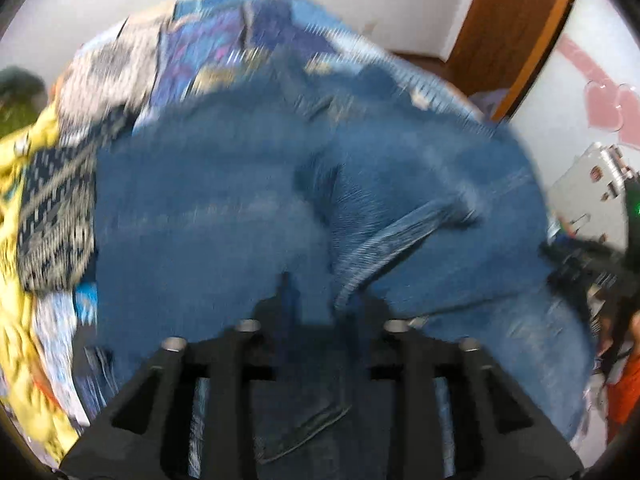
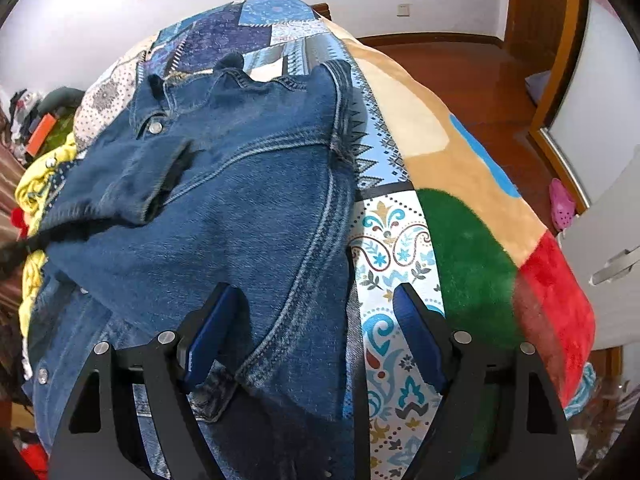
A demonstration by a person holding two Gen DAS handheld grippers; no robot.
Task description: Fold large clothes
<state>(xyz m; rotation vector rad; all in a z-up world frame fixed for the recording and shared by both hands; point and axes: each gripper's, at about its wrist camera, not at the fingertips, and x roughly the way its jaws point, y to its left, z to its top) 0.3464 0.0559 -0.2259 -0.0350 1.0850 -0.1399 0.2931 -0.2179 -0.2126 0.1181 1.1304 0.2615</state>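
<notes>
One denim jacket point(image 2: 224, 208), two grippers, one bed; that's the count. Far left in the right wrist view there's a yellow garment point(image 2: 34, 196) bunched at the bed's edge, half hidden behind the denim; the jacket itself lies spread on the patchwork bedspread point(image 2: 396, 240), collar away from the camera, one sleeve folded across its back. The right gripper point(image 2: 316, 344) has its blue-padded fingers point(image 2: 208, 332) wide apart, holding nothing, one over denim and one over the bedspread; off to the right, a pink shoe point(image 2: 562, 202) sits on the wood floor. The left wrist view is badly blurred; the left gripper point(image 1: 320, 312) looks bunched into denim, fingers close together, but I can't tell if it's actually clamped.
</notes>
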